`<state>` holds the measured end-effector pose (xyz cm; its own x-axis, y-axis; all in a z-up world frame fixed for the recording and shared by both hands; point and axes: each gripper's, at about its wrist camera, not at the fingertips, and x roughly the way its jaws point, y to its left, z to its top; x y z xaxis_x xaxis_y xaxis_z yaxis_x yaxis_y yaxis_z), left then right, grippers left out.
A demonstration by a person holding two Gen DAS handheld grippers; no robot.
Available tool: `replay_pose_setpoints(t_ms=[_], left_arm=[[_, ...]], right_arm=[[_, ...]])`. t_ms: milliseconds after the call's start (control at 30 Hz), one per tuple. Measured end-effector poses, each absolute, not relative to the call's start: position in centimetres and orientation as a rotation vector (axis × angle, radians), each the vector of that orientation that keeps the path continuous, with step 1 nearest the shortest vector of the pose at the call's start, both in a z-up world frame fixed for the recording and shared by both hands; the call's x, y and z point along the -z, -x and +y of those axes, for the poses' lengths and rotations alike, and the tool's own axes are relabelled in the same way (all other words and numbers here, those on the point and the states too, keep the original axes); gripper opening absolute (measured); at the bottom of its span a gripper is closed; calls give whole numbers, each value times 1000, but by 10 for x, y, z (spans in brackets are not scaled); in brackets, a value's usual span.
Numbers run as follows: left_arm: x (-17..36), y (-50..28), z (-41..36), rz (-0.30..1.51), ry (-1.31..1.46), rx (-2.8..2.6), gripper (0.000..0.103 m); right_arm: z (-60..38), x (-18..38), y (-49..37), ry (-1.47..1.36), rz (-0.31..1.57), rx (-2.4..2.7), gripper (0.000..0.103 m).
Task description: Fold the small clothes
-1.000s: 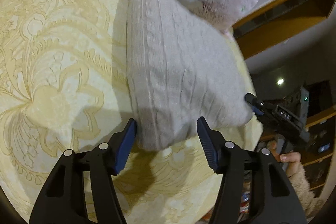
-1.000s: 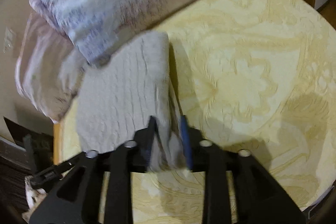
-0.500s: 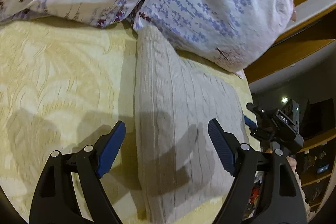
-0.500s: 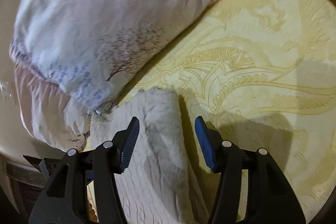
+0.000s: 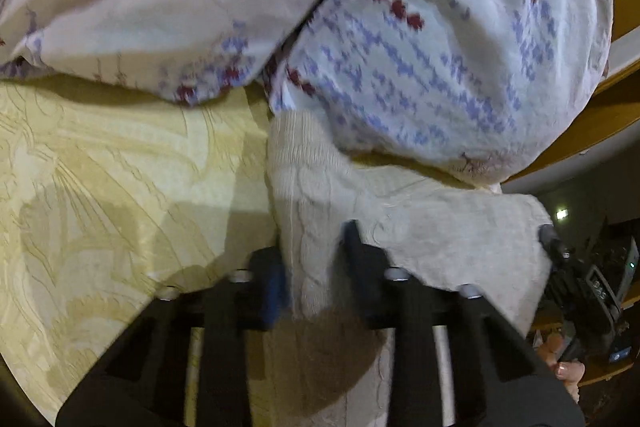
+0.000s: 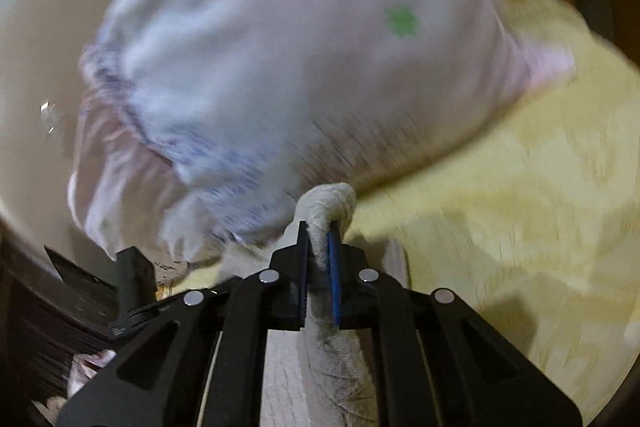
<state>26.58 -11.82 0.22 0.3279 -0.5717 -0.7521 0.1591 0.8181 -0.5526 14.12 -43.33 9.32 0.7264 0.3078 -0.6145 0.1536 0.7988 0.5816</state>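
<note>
In the left wrist view, the left gripper is seen closing on a ridge of the grey knit garment, which lies on the yellow bedspread against the pillows. In the right wrist view, the right gripper is clenched on the garment's far corner; both corners are best lifted together and kept level.

Both claws, open half a second ago, now pinch the knit garment: left claw closing, right claw clamped.
</note>
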Motion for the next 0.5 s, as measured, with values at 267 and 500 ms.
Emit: replay_pose_setpoints(t_ms=[267, 500], left_arm=[[1, -273, -115, 1131, 351, 437, 8], [-11, -264, -111, 1114, 383, 478, 25]], right_arm=[[-441, -24, -163, -666, 1026, 115, 8], [-451, -49, -141, -703, 990, 59, 45]])
